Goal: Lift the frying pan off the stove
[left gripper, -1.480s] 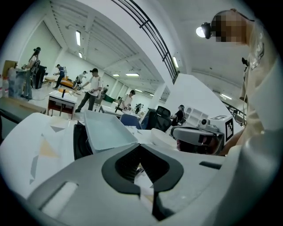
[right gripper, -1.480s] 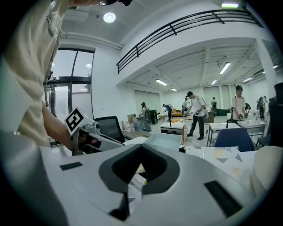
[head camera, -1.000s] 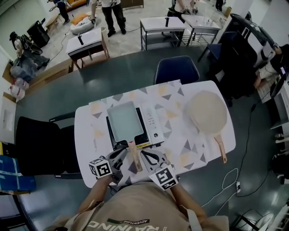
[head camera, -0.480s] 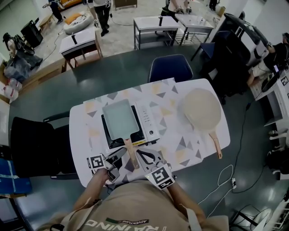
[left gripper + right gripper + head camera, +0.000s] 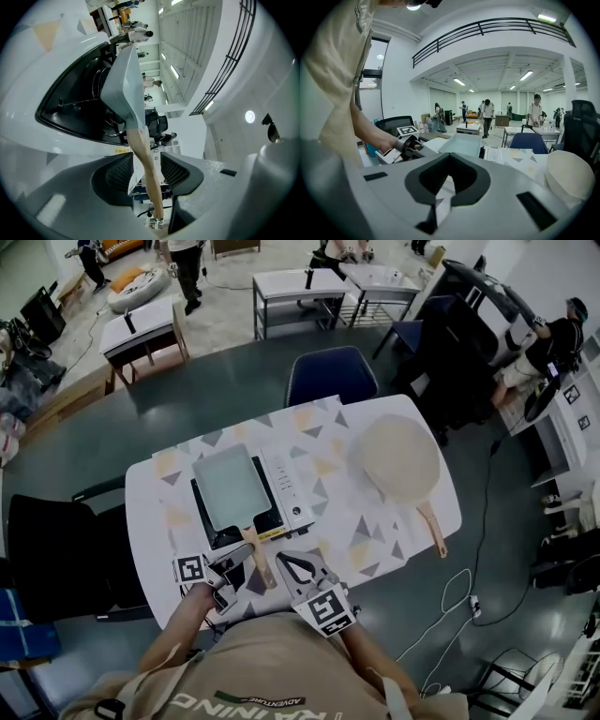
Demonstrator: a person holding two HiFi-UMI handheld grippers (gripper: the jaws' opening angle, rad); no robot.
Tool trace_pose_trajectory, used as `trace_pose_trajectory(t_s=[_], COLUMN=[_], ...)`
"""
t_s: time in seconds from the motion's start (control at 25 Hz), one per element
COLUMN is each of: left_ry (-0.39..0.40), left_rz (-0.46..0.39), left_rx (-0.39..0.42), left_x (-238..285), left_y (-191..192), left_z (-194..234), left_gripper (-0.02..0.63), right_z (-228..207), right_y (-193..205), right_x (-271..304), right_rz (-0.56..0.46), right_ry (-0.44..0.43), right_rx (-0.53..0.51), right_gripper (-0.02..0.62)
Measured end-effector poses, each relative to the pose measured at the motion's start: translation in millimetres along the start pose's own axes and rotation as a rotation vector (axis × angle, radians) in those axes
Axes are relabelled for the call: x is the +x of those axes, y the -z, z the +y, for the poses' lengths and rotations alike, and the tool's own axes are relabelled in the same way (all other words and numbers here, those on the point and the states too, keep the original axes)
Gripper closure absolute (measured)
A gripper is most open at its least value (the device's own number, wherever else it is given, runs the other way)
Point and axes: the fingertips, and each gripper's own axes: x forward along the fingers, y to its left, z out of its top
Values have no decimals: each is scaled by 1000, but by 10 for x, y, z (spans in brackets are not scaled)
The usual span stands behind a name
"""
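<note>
Frying pan (image 5: 228,487) sits on stove (image 5: 286,486), handle (image 5: 139,140) overhanging its edge inside left hand-held gripper (image 5: 147,161), jaws just spread.

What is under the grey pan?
A portable stove sits under the pan. Its black burner well shows at the edges; the middle is hidden by the pan.

The frying pan (image 5: 228,486) has a matt, pale grey-green coating, smooth and without glare. Its handle (image 5: 253,549), at six o'clock of it, is bare light wood. The stove (image 5: 289,491) has a glossy white casing around a black burner well with a faint sheen. The table (image 5: 375,521) carries a smooth printed sheet. At three o'clock lies a round pan (image 5: 398,457), matt cream, wood-handled. The right gripper (image 5: 449,159) is matt grey plastic with dull black pads (image 5: 425,179).
</note>
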Motion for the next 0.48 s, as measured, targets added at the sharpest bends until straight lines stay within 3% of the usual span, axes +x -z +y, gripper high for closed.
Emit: trace_pose_trajectory(t_s=[0.48], left_ry=[16], left_rz=[101], left_rx=[-32], left_x=[309], left_y=[53], left_z=[58], left_gripper=[437], right_z=[-89], right_y=[66], right_x=[-149], right_rz=[2], right_ry=[50], right_rx=[57], right_gripper=[598])
